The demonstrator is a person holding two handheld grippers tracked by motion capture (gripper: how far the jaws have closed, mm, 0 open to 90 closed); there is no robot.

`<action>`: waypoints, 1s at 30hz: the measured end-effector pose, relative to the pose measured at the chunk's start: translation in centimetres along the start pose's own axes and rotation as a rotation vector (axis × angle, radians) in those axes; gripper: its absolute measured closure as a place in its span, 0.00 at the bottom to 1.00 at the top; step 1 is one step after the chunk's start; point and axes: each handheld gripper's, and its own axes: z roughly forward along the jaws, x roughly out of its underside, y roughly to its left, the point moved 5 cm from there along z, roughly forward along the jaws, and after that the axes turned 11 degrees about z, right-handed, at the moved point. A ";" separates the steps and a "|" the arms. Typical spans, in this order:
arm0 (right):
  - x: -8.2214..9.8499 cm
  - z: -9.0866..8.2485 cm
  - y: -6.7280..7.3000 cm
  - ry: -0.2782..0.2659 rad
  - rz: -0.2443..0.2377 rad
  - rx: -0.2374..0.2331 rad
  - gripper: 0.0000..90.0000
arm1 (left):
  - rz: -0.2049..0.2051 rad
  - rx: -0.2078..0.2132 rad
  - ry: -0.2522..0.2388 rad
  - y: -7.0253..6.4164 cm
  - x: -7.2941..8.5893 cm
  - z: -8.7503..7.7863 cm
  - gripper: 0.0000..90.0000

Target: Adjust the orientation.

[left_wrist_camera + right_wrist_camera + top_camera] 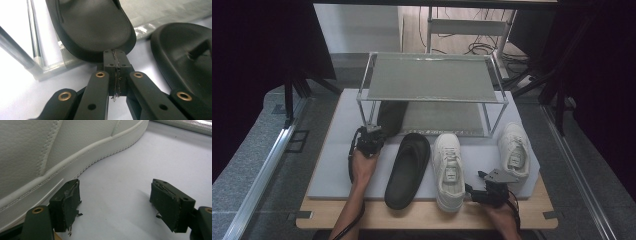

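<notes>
The left gripper [373,131] sits at the near left corner of the two-tier metal-framed shoe rack with grey mesh shelves [432,80]. In the left gripper view its two black jaws are pressed fully together, pad against pad, with nothing between them. Their tips touch, or come just short of, the rounded end of a black moulded rubber slide sandal [92,27]; which of the two I cannot tell. That sandal lies straight ahead of the tips, on the rack's lower shelf. Its mate, a second black rubber slide sandal [408,170], lies on the pale grey foam mat [332,160] just to the right of this gripper, its heel pointing toward the person.

The right gripper [476,192] rests low at the near edge of the mat, close to the light wooden tabletop [422,216]. Its jaws stand well apart and hold nothing; bare mat shows between them. The rubber sole of a white leather lace-up sneaker [449,170] lies against or just beside its left jaw in the right gripper view. A second white leather sneaker [515,150] stands ahead and to the right of this gripper, near the rack's right leg.
</notes>
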 end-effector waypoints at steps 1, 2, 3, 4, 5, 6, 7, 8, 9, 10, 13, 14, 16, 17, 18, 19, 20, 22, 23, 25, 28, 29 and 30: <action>0.0 0.0 0.0 0.000 0.000 0.000 0.27 | -0.009 -0.005 -0.008 0.0 -0.1 0.2 0.99; 0.0 0.0 0.0 0.000 0.000 0.000 0.27 | -0.010 -0.009 -0.011 0.0 -0.1 0.3 0.99; 0.0 0.0 0.0 0.000 0.000 0.000 0.27 | -0.011 -0.009 -0.011 0.0 -0.1 0.3 0.99; 0.0 0.0 0.0 0.000 0.000 0.000 0.27 | -0.012 -0.008 -0.010 0.0 -0.1 0.3 0.99; 0.0 0.0 0.0 0.000 0.000 0.000 0.27 | -0.011 -0.006 -0.011 0.0 -0.1 0.3 0.99; 0.0 0.0 0.0 0.000 0.000 0.000 0.27 | -0.009 -0.002 -0.010 -0.1 -0.1 0.3 0.98; 0.0 0.0 0.0 0.000 0.000 0.000 0.27 | -0.004 0.001 -0.009 -0.1 0.0 0.2 0.98; 0.0 0.0 0.0 0.000 0.000 0.000 0.27 | 0.002 0.006 -0.007 -0.1 0.1 0.0 0.98; 0.0 0.0 0.0 0.000 0.000 0.000 0.27 | -0.006 0.015 -0.015 -0.2 0.1 -0.2 0.98; 0.0 0.0 0.0 0.000 0.000 0.000 0.27 | -0.012 0.022 -0.023 -0.3 0.2 -0.4 0.98; 0.0 0.0 0.0 0.000 0.000 0.000 0.27 | -0.010 0.035 -0.029 -0.4 0.3 -1.1 0.96; 0.0 0.0 0.0 0.000 0.000 0.000 0.27 | -0.010 0.037 -0.026 -0.5 0.4 -1.4 0.94; 0.0 0.0 0.0 0.000 -0.001 0.000 0.27 | -0.007 0.044 -0.030 -0.5 0.5 -2.0 0.91; 0.0 0.0 0.0 0.000 0.000 0.000 0.27 | -0.010 0.052 -0.036 -0.6 0.6 -2.5 0.91; 0.0 0.0 0.0 0.001 -0.001 0.000 0.27 | -0.007 0.054 -0.039 -0.6 0.6 -2.9 0.90; 0.0 0.0 0.0 0.000 -0.001 0.001 0.27 | -0.005 0.059 -0.043 -0.7 0.7 -3.3 0.89; 0.0 0.0 0.0 0.001 -0.001 0.000 0.27 | -0.006 0.063 -0.047 -0.7 0.7 -3.6 0.88; 0.0 0.0 0.0 0.000 -0.001 0.000 0.27 | -0.010 0.079 -0.057 -0.9 0.9 -4.5 0.86; 0.0 0.0 0.0 0.000 -0.002 0.000 0.27 | -0.007 0.085 -0.059 -1.1 1.0 -4.9 0.86; 0.0 0.0 0.0 0.000 -0.002 0.000 0.27 | -0.005 0.107 -0.075 -1.5 1.2 -5.8 0.84; 0.0 0.0 0.0 0.000 -0.001 0.000 0.27 | -0.001 0.133 -0.082 -2.1 1.8 -7.0 0.82; 0.0 0.0 0.0 0.001 -0.001 0.000 0.27 | 0.001 0.139 -0.084 -2.4 2.0 -7.4 0.82; 0.0 0.0 0.0 0.001 -0.001 0.000 0.27 | 0.000 0.147 -0.085 -2.6 2.1 -7.7 0.81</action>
